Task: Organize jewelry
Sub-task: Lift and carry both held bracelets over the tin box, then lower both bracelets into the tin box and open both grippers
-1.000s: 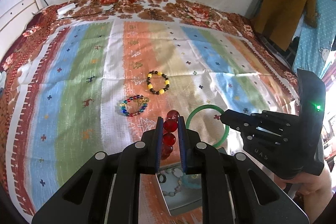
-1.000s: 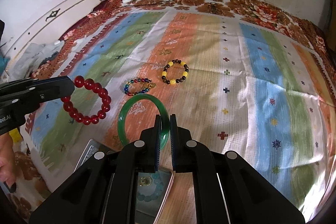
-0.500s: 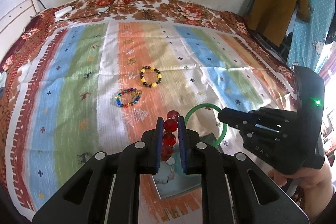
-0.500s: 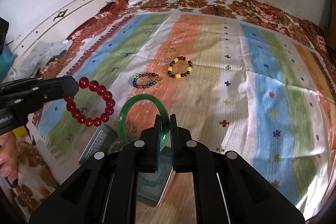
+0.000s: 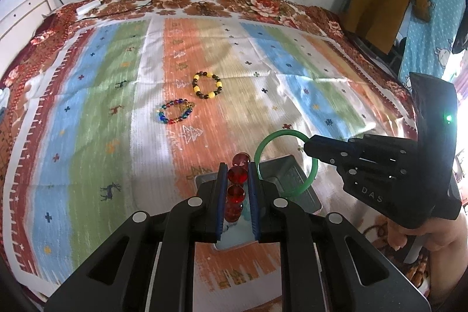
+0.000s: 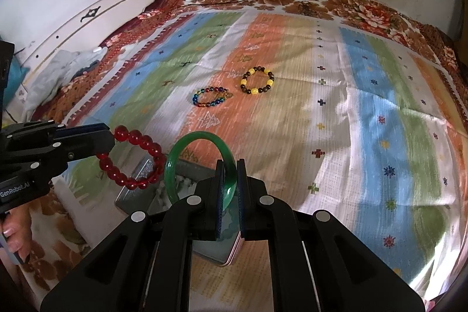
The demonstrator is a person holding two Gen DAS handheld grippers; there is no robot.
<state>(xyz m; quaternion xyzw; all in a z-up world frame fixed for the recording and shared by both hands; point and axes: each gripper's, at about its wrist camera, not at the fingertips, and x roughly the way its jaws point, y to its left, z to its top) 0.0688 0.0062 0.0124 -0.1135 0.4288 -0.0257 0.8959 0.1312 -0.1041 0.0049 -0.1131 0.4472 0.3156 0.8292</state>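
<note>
I have the left hand-held gripper (image 5: 237, 189) pinched onto a red glass-bead bracelet (image 6: 133, 158), its loop hanging over the open grey metal tin (image 6: 137, 180) at the near edge of the bed. My right hand-held gripper (image 6: 231, 195) is clamped on the rim of a smooth green jade-like bangle (image 6: 187, 163), held upright just above the same tin. The beads look strung on elastic, so I judge that loop to be floppy and light; gripping across a few beads suits it. The bangle looks rigid, slick and breakable, best held across its band and set down low. A multicoloured bead bracelet (image 5: 175, 114) and a yellow-and-black bead bracelet (image 5: 207, 86) lie on the striped bedspread (image 5: 87, 107), well apart from the tin.
</note>
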